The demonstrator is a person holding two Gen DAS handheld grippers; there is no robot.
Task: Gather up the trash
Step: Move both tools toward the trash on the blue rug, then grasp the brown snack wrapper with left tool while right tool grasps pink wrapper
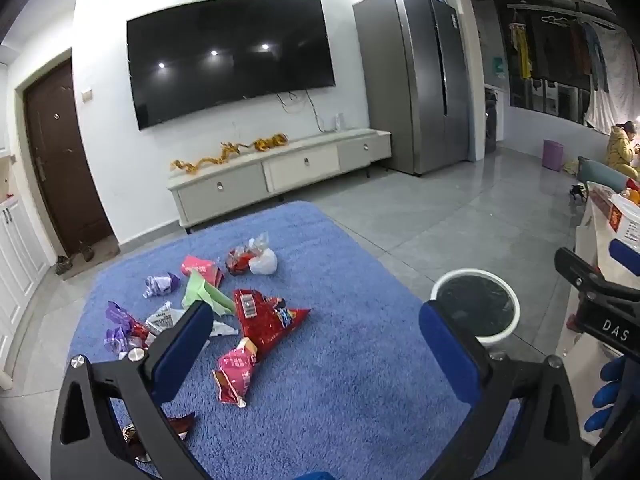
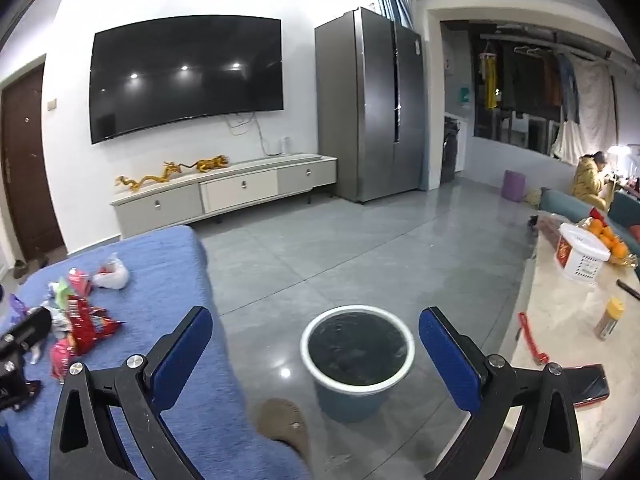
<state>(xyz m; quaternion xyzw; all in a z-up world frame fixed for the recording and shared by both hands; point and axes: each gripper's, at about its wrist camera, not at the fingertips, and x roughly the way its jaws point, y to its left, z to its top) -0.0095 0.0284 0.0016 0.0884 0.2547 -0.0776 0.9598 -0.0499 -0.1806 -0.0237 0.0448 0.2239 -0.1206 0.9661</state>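
Foil and film litter: about ten empty snack wrappers scattered on the blue rug (image 1: 340,360), none in the bin yet.
Purple wrappers (image 1: 118,326): far left of the heap; small, crumpled, feather-light; likely to slip, so pinch across a thick fold.
Green packet (image 1: 204,294): flat, papery, folded; lies over its neighbours; best taken by a raised edge.
Red chip bag (image 1: 266,316): largest piece, centre of the heap; crinkly glossy foil, probably slick; grip at the crimped seam or the pointed corner.
Pink packet (image 1: 236,374): nearest the left gripper, just below the red bag; soft, collapsed; judged the easiest first pick, taken at its upstanding top.
White plastic wad (image 1: 263,261): far side of the heap, touching a red wrapper; limp, will bunch under the pads.
Left gripper (image 1: 316,346): fingers spread wide, holding nothing, above the rug beside the heap.
Trash bin (image 2: 356,354): white rim, dark liner, on grey tile to the right of the rug, well apart from the litter.
Right gripper (image 2: 316,346): fingers wide apart, empty, aimed at the bin.
Handling risk: light pieces may flutter or cling; nothing fragile.
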